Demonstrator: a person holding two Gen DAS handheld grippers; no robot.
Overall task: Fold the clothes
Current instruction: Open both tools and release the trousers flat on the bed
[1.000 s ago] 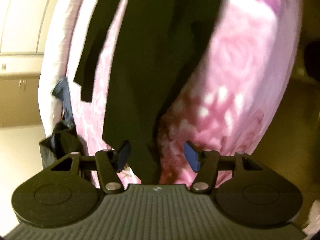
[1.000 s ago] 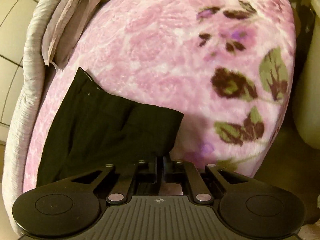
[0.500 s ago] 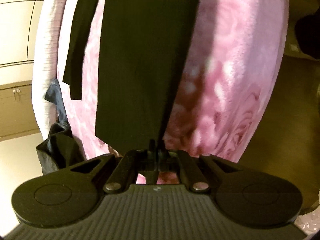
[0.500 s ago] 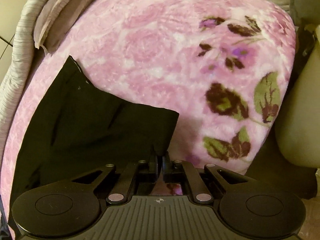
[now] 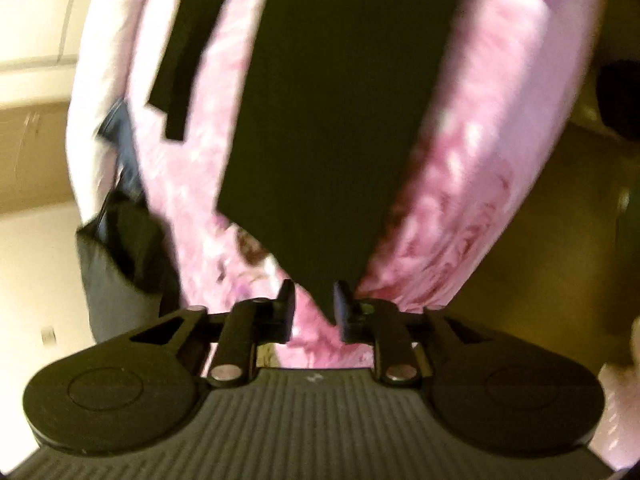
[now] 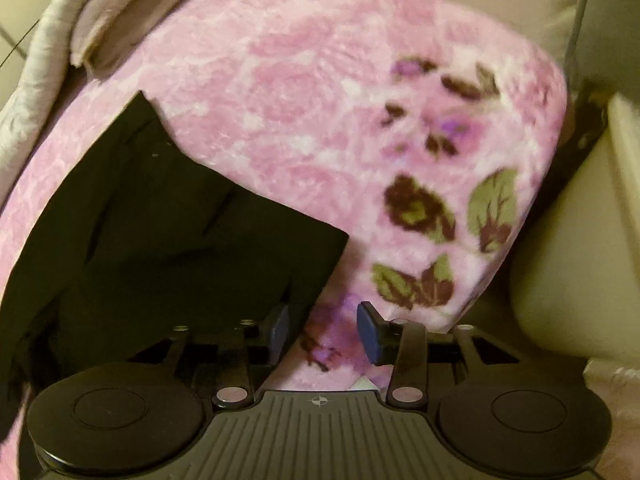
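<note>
Since half a second ago: both claws, then clamped on the black garment [image 5: 332,128], have just been opening.

Left claw [image 5: 314,304]: jaws parted, a cloth corner between them; contact with its right pad cannot be told.

Right claw [image 6: 322,330]: jaws apart, only blanket between, garment edge just left.

Garment: flat on the pink floral blanket [image 6: 320,92] on the bed.

Risk: the corner may snag the left pad and drag the fold askew.

Surroundings, left to right: dark clothes [image 5: 120,248] hanging off the bed's left edge; cream cushion [image 6: 568,272] at far right. Nothing obstructs.
</note>
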